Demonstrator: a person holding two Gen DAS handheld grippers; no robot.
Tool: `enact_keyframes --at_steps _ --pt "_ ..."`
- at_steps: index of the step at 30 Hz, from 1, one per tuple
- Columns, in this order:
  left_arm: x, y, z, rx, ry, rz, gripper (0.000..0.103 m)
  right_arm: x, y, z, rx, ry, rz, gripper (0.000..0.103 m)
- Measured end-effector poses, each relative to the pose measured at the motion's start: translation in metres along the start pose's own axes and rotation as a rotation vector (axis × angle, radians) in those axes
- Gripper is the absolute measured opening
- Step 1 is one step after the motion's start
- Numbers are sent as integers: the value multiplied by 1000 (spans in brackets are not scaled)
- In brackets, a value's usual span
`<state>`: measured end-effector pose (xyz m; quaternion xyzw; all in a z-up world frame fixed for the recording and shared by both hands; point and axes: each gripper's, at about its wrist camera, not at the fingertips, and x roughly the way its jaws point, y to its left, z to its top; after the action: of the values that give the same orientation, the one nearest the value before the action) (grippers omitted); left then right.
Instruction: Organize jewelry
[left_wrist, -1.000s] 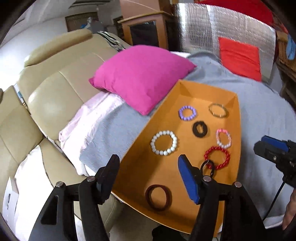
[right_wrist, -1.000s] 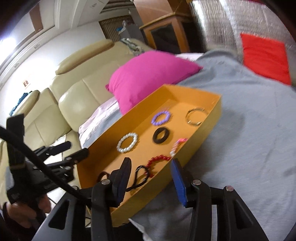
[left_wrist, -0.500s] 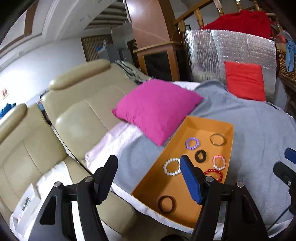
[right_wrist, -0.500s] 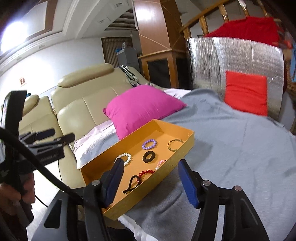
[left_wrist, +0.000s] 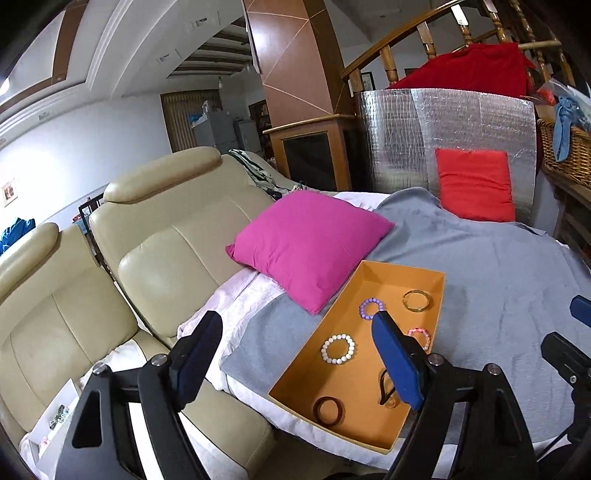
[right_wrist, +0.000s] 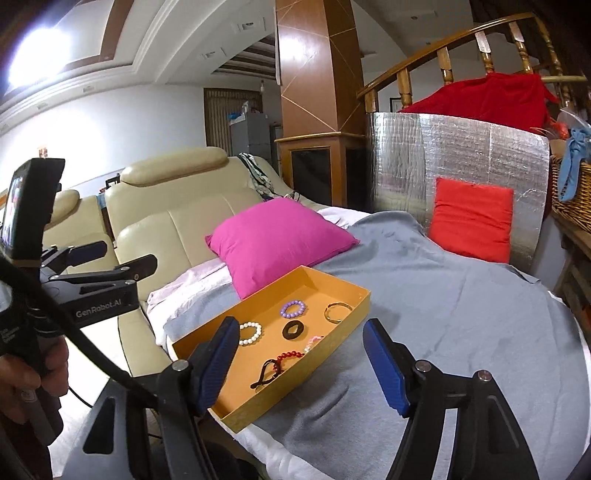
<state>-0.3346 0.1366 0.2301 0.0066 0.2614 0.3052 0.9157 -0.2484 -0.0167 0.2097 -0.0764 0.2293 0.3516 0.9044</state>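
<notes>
We hold both grippers up over the bed, apart from the orange tray (left_wrist: 373, 275). Left gripper (left_wrist: 295, 354): jaws wide, just been opening, nothing btwn them. Right gripper (right_wrist: 301, 363): jaws wide too, just been opening, nothing held; the tray's near corner shows btwn its fingers but well below. Tray sits on the grey blanket (right_wrist: 443, 314), just beside the pink pillow (left_wrist: 306, 245). Inside lie a purple bead bracelet (left_wrist: 371, 308), gold bangle (left_wrist: 416, 300), white bead bracelet (left_wrist: 338, 349), pink bracelet (left_wrist: 421, 336), brown bangle (left_wrist: 328, 410), black ring (right_wrist: 293, 329), red bead bracelet (right_wrist: 290, 356) and a black hair tie (right_wrist: 266, 374), all apart exc. the tie, which touches the red beads. A hand (right_wrist: 26, 380) grips the left tool's handle.
</notes>
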Motion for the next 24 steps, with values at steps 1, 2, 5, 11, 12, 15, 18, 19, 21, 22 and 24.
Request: enact_keyframes --at_steps 1,2,5,11,12,15,18,19,21,22,24 --pt "0 1 0 -4 5 -5 83 1 0 0 3 4 -2 73" --pt "1 3 -1 -8 7 -6 83 3 1 1 4 9 -5 73" --pt "0 5 -2 -16 3 -4 83 9 5 1 -3 26 -12 73" --pt "2 10 -3 -23 8 0 83 21 17 5 -26 45 1 73" --pt "3 11 -4 -26 10 1 83 22 18 5 -29 45 2 73" --pt "7 16 -4 -36 17 9 83 27 23 7 -30 44 8 73" --pt "10 19 -4 -43 21 13 83 32 26 8 -36 46 9 73" --pt "11 19 -4 -42 22 16 83 33 27 8 -36 47 9 73" --pt "12 19 -5 -38 24 20 83 37 27 9 -36 51 11 73" --pt "13 17 -5 -33 26 21 83 39 27 9 -33 53 11 73" --pt "15 15 -6 -23 27 25 84 43 25 9 -24 55 15 73"
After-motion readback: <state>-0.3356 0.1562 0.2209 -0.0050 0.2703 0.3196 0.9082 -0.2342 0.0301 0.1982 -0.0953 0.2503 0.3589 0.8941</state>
